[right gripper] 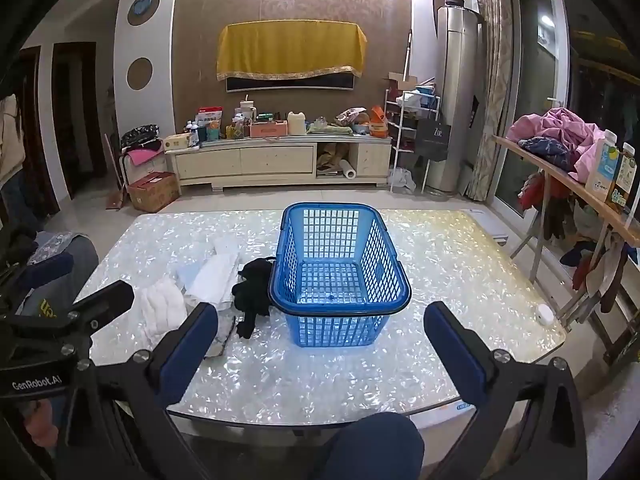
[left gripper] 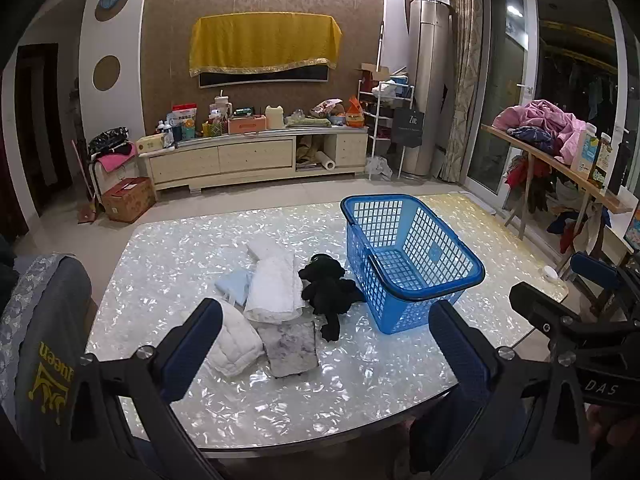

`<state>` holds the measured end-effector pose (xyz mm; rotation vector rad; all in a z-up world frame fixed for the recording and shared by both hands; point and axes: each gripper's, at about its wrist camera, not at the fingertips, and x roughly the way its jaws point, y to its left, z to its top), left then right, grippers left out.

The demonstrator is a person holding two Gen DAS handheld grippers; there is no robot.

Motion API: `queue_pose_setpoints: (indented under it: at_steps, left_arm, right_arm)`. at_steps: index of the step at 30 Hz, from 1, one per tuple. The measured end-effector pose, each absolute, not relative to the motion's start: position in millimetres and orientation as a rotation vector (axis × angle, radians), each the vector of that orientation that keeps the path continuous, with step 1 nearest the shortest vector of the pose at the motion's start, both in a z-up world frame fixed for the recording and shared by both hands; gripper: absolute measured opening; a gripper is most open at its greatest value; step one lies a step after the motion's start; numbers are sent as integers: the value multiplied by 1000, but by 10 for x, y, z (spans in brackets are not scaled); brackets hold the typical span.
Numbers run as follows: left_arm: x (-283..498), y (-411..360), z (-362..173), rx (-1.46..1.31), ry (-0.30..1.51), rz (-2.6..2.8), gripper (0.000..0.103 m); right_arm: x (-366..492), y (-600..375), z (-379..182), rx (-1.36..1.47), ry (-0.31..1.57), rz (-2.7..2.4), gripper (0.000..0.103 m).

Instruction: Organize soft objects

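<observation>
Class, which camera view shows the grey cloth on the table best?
The left wrist view: the grey cloth lies in full sight between the open fingers, in front of the white cloths. In the right wrist view, a gripper finger hides most of it; only an edge shows.

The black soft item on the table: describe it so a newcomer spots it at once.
Find the blue basket on the shiny pearly table. Lying against its left side is the black soft item, a crumpled dark heap. It is the only black piece; the cloths further left are white, pale blue or grey.
</observation>
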<state>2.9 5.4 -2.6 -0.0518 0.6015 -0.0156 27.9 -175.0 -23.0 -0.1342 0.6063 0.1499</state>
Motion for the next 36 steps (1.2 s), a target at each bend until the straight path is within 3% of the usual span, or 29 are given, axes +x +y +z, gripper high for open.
queue_pose_setpoints:
  at_steps: [36]
  left_arm:
    - [-16, 6, -18, -47, 595, -24, 102]
  right_arm:
    - [274, -1770, -239, -146, 628, 144, 103]
